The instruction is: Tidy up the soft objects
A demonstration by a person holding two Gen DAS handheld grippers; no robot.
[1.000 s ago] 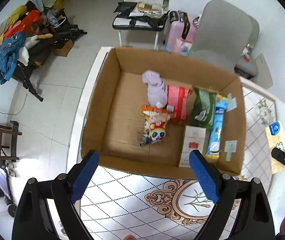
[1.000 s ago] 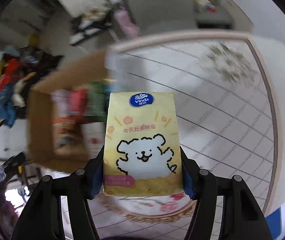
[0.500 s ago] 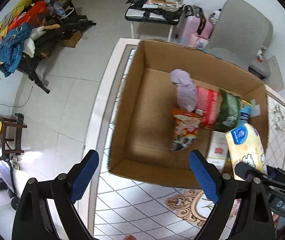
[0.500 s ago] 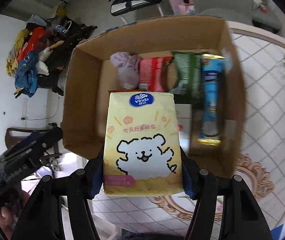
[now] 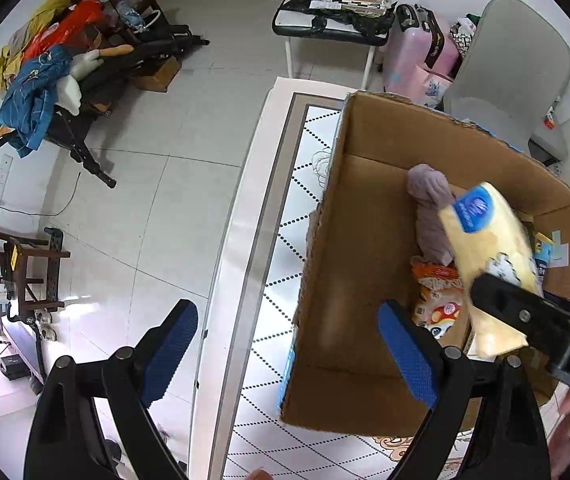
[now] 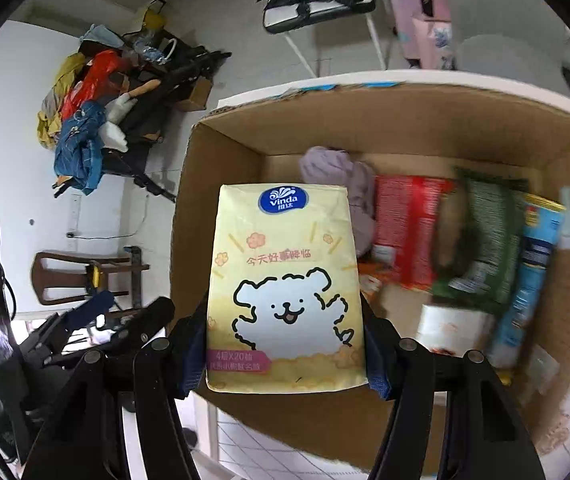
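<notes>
My right tongs [image 6: 285,354] are clamped on the tissue pack [image 6: 285,280], its long axis running out along the fingers, hanging over the box [image 6: 221,148] w/ bare floor by its left wall, snacks [image 6: 409,228] along the right. Left tongs [image 5: 289,350] are apart, empty, straddling the box's left wall; right is nearer.

Table [image 5: 285,208]: white, patterned top with dotted diamond grid and ornate medallion near one edge. On it: one open cardboard box [image 5: 325,280], standing close to the table's corner, flaps up.
</notes>
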